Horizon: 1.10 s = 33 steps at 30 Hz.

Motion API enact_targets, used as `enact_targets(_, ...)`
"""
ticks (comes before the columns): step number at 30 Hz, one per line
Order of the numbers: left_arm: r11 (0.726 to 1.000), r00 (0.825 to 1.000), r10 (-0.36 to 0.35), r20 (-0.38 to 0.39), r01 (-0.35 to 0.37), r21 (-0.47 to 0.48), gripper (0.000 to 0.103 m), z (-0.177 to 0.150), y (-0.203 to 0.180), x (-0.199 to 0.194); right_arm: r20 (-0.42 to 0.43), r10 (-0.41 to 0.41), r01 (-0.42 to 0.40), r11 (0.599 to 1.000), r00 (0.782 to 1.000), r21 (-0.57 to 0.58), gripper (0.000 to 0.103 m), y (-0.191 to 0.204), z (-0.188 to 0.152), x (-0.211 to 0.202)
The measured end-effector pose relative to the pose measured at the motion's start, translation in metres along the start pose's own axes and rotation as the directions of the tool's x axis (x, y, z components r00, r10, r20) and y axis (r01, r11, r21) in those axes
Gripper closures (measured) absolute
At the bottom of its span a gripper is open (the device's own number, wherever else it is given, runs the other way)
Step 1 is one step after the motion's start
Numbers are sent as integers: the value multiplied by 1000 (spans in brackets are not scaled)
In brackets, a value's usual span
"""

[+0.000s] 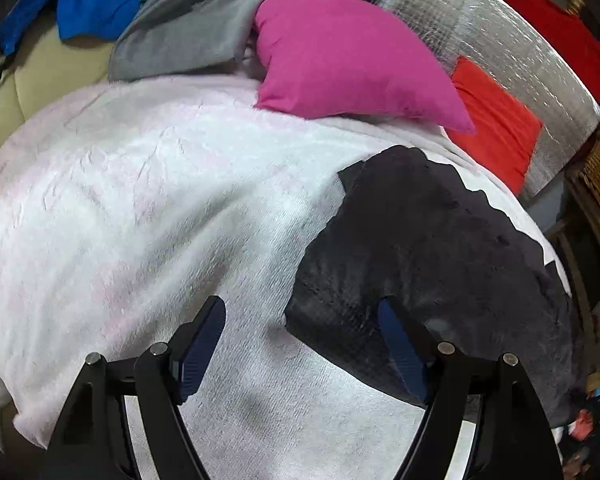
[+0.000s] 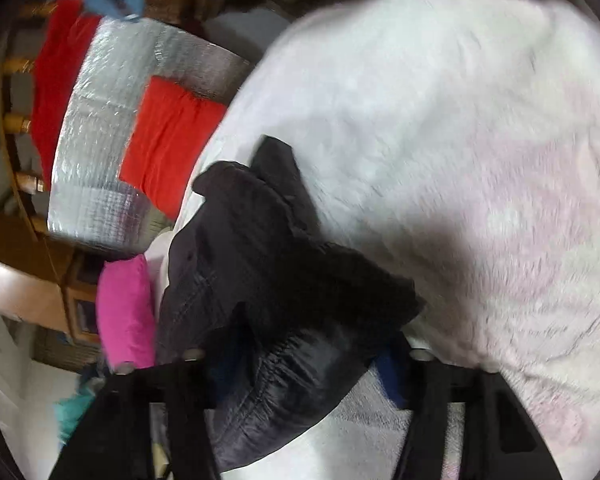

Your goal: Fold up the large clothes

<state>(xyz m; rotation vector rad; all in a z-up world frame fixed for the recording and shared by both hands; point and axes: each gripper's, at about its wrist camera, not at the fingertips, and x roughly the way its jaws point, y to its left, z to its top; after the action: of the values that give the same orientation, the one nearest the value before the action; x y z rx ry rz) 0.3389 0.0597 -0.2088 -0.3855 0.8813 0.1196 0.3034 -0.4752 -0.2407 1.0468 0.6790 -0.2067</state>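
Left wrist view: left gripper (image 1: 302, 344) wide open over the white fluffy blanket (image 1: 140, 208), nothing between the blue pads (image 1: 204, 344). Right pad touching the near edge of the black garment (image 1: 440, 248), not pinching it. Garment lying flat on the right half of the blanket, its far edge jagged, its right side close to the blanket's edge. Lots of bare blanket to the left and ahead. Further back, a pink pillow (image 1: 348, 56) on the blanket, a red cushion (image 1: 496, 124) just beside it, a silver foil sheet (image 1: 480, 20) behind. Grey cloth (image 1: 188, 28) and blue cloth (image 1: 96, 8) at the far left.

Right wrist view: blurry. Right gripper (image 2: 304, 368) about half open, black garment (image 2: 268, 272) bunched up between the fingers. Cannot tell if the pads press on it. White blanket (image 2: 440, 120) wide and bare to the right. Red cushion (image 2: 172, 140) and foil sheet (image 2: 100, 184) to the left, pink pillow (image 2: 126, 312) low on the left.
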Motion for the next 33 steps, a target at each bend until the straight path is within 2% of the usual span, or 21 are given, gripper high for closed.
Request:
enact_targets(1, 1000, 1000, 9, 11, -9, 14, 24, 1, -3, -1, 25, 8, -7, 999, 1000, -33, 53, 6, 2, -5)
enact_targets(3, 999, 999, 30, 43, -31, 42, 24, 1, -7, -6, 58, -50, 58, 990, 997, -132, 53, 18, -1, -7)
enact_targets(5, 997, 996, 45, 71, -49, 59, 24, 1, -9, -11, 21, -167, 168, 968, 986, -185, 53, 20, -5, 7)
enact_targets(6, 996, 995, 54, 87, -60, 66, 24, 2, -10, -14, -6, -201, 197, 965, 980, -171, 49, 15, -6, 14)
enact_targets(9, 991, 985, 79, 155, -94, 91, 24, 4, -12, -27, -23, -150, 147, 984, 988, -97, 45, 9, -2, 7)
enact_targets(13, 981, 963, 110, 245, -145, 130, 24, 5, -16, -43, -6, -166, 165, 984, 986, -62, 38, 3, -5, -14)
enact_targets(16, 974, 955, 115, 275, -162, 156, 24, 5, -20, -49, 18, -185, 186, 980, 983, -78, 34, 2, -8, -30)
enact_targets(17, 974, 954, 114, 278, -163, 158, 23, 5, -21, -50, 38, -191, 193, 978, 981, -82, 34, 4, -9, -36)
enact_targets(20, 973, 952, 107, 287, -160, 169, 23, 5, -24, -53, 150, -245, 263, 959, 958, -109, 34, 12, -9, -54)
enact_targets(23, 970, 950, 105, 293, -164, 182, 23, 4, -29, -55, 275, -213, 268, 946, 937, -181, 34, 31, -16, -74)
enact_targets(25, 969, 950, 100, 295, -161, 190, 23, 3, -33, -55, 340, -142, 248, 923, 929, -292, 34, 53, -27, -82)
enact_targets(28, 966, 950, 96, 298, -161, 204, 23, 1, -40, -55, 309, -35, 168, 894, 950, -416, 34, 74, -40, -78)
enact_targets(31, 961, 951, 96, 294, -165, 221, 23, -2, -47, -52, 251, -46, 167, 859, 967, -484, 35, 88, -49, -59)
enact_targets(33, 957, 952, 98, 290, -171, 235, 23, -4, -52, -49, 188, -59, 146, 860, 980, -489, 37, 91, -49, -42)
